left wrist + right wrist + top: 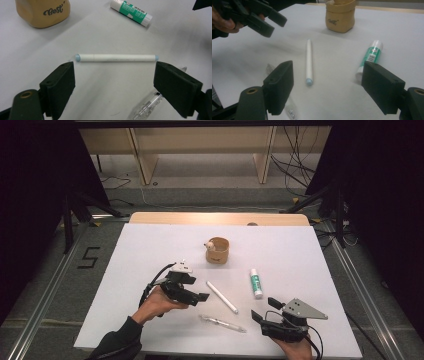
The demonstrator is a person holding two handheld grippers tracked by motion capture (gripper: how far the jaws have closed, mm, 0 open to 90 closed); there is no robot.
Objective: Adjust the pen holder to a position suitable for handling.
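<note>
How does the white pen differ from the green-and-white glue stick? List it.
The slim white pen with pale blue ends is longer and thinner; the green-and-white glue stick is shorter and thicker. The pen is plain; the glue stick carries a green printed label. Both lie flat on the white table, untouched.

Matt white sheet [150,260] over pale wood table [220,218]; smooth white plastic pen [116,57] with light-blue ends; clear glossy plastic pen [147,105]; glossy glue stick [370,57] with green printed label; tan pot [340,15], soft and paper-like, matt; black matt rubbery pads [61,82] on left gripper [117,87]; grey metal plate [302,310] atop right gripper [266,310]
</note>
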